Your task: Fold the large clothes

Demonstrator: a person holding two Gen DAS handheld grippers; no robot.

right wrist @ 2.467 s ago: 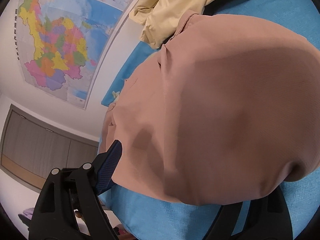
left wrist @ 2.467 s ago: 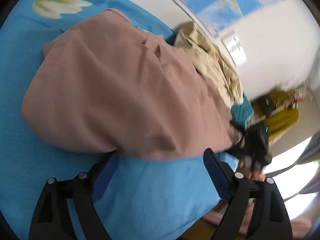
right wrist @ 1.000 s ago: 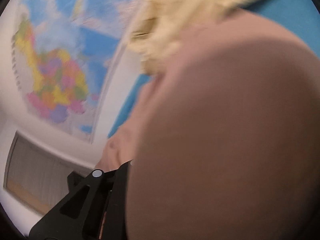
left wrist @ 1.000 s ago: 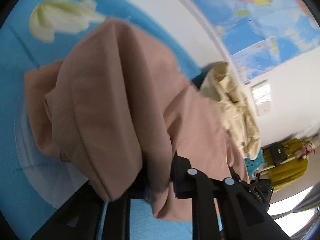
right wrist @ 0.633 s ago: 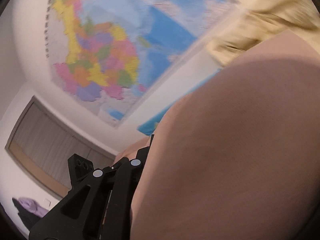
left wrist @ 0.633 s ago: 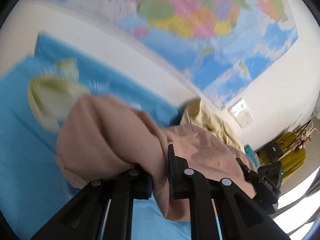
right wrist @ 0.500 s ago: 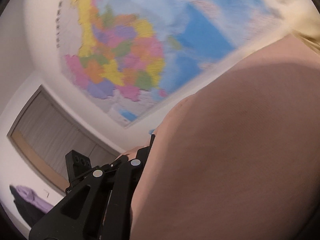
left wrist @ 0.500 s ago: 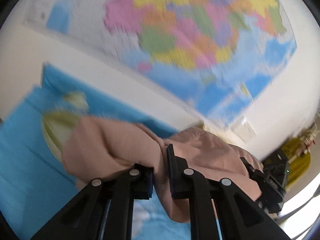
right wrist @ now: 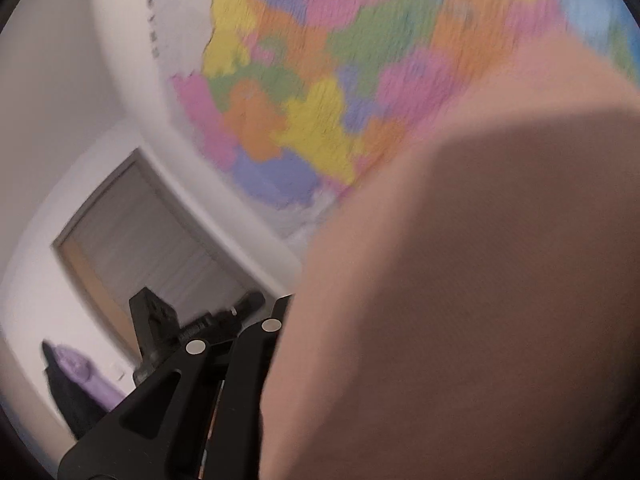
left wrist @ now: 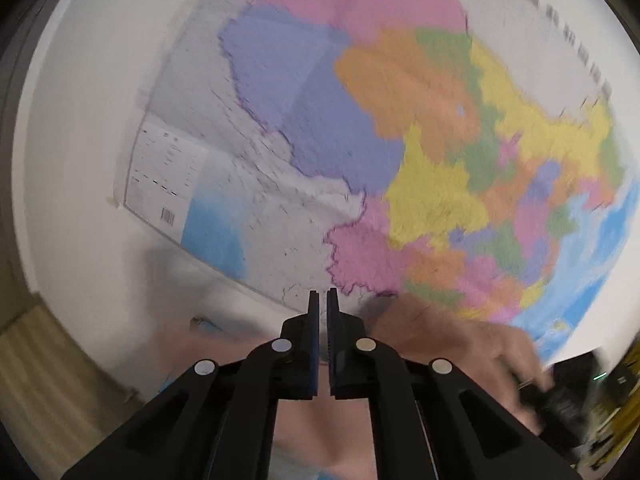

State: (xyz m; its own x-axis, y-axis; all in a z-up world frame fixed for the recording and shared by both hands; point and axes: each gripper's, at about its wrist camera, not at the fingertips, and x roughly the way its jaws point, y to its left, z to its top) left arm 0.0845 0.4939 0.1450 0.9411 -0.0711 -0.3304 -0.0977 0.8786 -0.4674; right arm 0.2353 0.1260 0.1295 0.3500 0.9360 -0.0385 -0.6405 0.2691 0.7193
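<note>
The left tongs point up at the wall, their two blue-padded fingers nearly pressed together with only a thin slit between them; the pink garment hangs blurred just below and at 4 o'clock of the tips, and whether cloth sits in that slit I cannot tell. Above, from 10 to 3 o'clock, a coloured wall map fills the view, with a white wall at 9 o'clock. At 4 o'clock a blurred dark device is near the rim.

In the right wrist view the garment covers everything from 1 to 6 o'clock and hides one finger of the right tongs, so how they stand cannot be read; the cloth touches the visible black finger. Only this view shows a grey door at 9 o'clock, a purple and black bundle at 8 o'clock, and the other black tool beside the finger. The map is at 12 o'clock.
</note>
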